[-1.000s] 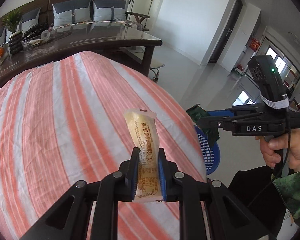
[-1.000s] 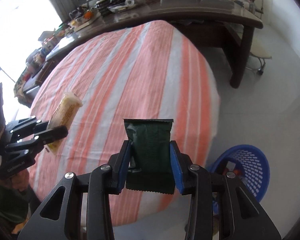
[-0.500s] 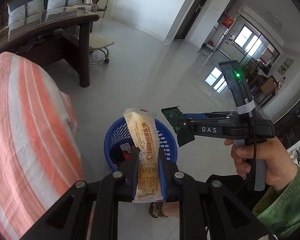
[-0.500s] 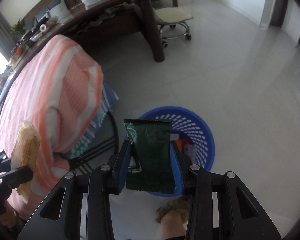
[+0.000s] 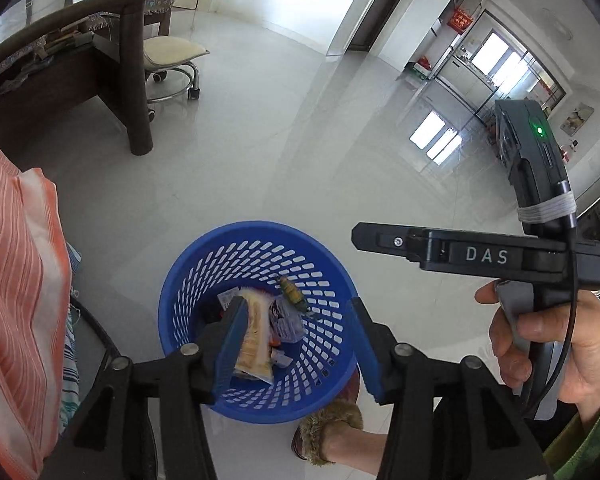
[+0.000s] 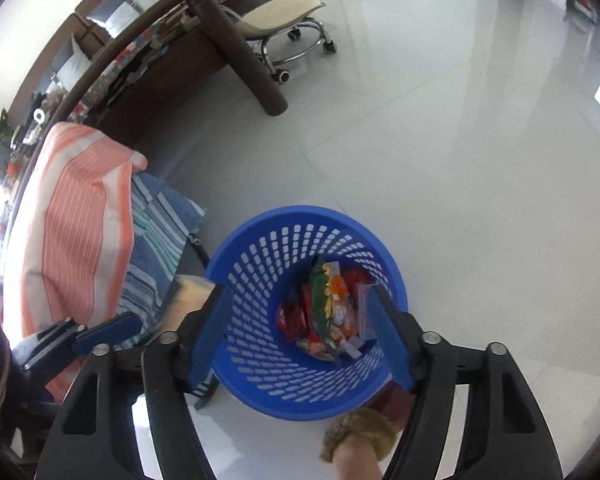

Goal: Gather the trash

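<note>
Blue-padded jaws of the left gripper [image 5: 296, 340] are opening; the yellow wrapper [image 5: 254, 338], clamped a moment ago, now slips free against one pad, over the blue basket [image 5: 204, 264]. The right gripper [image 6: 300, 336] is opening too, with nothing between its jaws; its green packet [image 6: 319, 300] has dropped among the trash below. Both pieces look delivered.

Basket [image 6: 260, 396] base hidden (piled wrappers [image 6: 324, 312] indistinct).
</note>
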Demonstrator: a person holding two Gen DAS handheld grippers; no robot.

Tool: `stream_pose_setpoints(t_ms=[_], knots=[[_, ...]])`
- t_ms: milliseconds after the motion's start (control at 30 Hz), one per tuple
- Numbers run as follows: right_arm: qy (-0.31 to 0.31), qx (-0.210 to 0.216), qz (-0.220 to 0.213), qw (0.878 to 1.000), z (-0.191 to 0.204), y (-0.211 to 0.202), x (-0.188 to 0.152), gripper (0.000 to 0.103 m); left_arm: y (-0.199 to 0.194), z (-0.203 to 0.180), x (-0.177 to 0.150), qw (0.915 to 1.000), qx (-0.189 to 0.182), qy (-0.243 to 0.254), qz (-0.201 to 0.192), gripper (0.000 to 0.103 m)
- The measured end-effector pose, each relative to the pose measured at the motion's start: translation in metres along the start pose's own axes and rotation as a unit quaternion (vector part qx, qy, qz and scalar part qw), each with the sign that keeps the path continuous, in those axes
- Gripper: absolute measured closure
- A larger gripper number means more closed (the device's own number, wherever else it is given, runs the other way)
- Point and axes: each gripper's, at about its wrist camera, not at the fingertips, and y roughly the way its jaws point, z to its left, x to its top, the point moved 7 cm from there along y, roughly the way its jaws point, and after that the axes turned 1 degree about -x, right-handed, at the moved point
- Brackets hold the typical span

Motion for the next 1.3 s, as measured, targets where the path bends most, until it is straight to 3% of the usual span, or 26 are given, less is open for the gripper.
stream_pose_setpoints(t_ms=[67,167,233,267,400,567,733,833,967,1100,1300], knots=[[0.012,0.004,-0.011,1.000,-0.005,-0.008,0.002,0.028,-0.013,-0.002,0.002,0.9998,0.012,0.010,-0.015,0.049],[0.026,-0.004,-0.042,0.999,-0.010,-0.031,0.002,0.013,-0.045,-0.012,0.009,0.9970,0.036,0.034,-0.060,0.033],[0.031,-0.005,-0.068,0.997,-0.008,-0.051,-0.001,0.003,-0.071,-0.022,0.007,0.9944,0.044,0.051,-0.082,0.015],[0.034,-0.006,-0.079,0.996,-0.007,-0.062,-0.003,0.000,-0.083,-0.027,0.005,0.9934,0.043,0.058,-0.089,0.013],[0.034,-0.020,-0.127,0.991,0.004,-0.104,-0.027,0.000,-0.112,-0.040,-0.012,0.9912,0.062,0.063,-0.099,0.000],[0.003,-0.091,-0.148,0.985,0.021,-0.139,-0.071,0.000,-0.130,-0.047,-0.040,0.9864,0.108,0.072,-0.100,0.000],[-0.024,-0.101,-0.156,0.982,0.041,-0.166,-0.105,0.000,-0.154,-0.046,-0.053,0.9808,0.153,0.057,-0.107,0.000],[-0.042,-0.109,-0.153,0.981,0.052,-0.172,-0.121,0.000,-0.165,-0.044,-0.056,0.9709,0.200,0.058,-0.118,0.000],[-0.058,-0.105,-0.150,0.981,0.064,-0.176,-0.133,0.000,-0.169,-0.043,-0.062,0.9788,0.171,0.042,-0.104,0.000],[-0.057,-0.120,-0.137,0.982,0.062,-0.176,-0.137,0.000,-0.169,-0.043,-0.067,0.9769,0.190,0.050,-0.084,0.000],[-0.059,-0.140,-0.122,0.981,0.061,-0.178,-0.149,0.000,-0.164,-0.042,-0.075,0.9834,0.168,0.035,-0.061,0.000]])
